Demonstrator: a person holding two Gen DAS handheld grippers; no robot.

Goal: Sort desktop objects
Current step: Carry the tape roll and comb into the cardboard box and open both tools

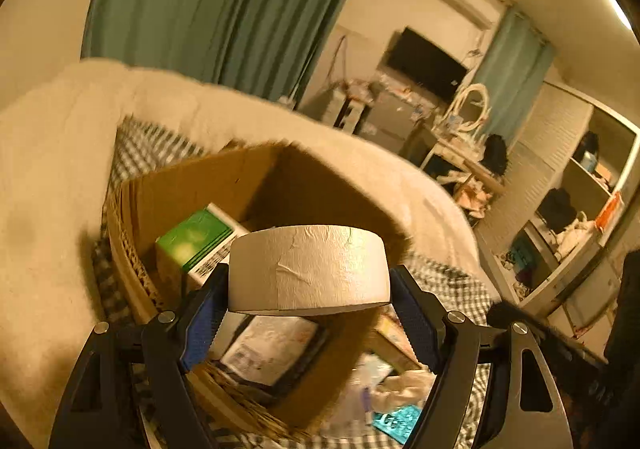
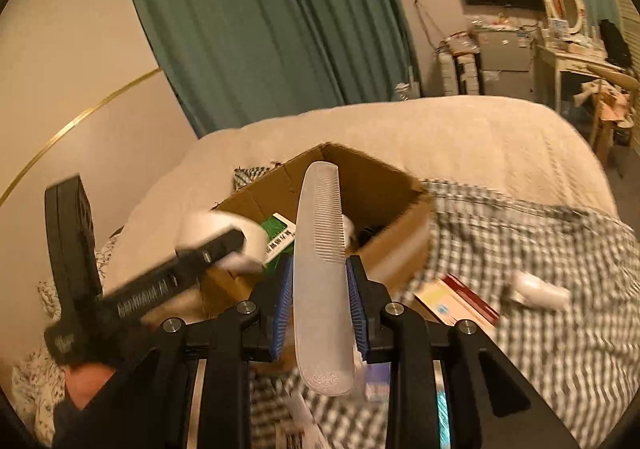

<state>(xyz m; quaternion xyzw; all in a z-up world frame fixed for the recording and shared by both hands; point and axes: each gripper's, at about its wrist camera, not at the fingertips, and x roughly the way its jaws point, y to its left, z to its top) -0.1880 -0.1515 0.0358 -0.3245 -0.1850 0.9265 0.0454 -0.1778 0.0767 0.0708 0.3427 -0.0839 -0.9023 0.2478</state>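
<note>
Both my grippers are loaded above the cardboard box on the bed.

My left gripper is clamped on a white tape roll at the centre of its frame, held over the open cardboard box, where a green box lies at centre left. My right gripper pinches a pale comb standing upright at frame centre, its teeth facing right, before the same box, which sits on a checked cloth.
</note>
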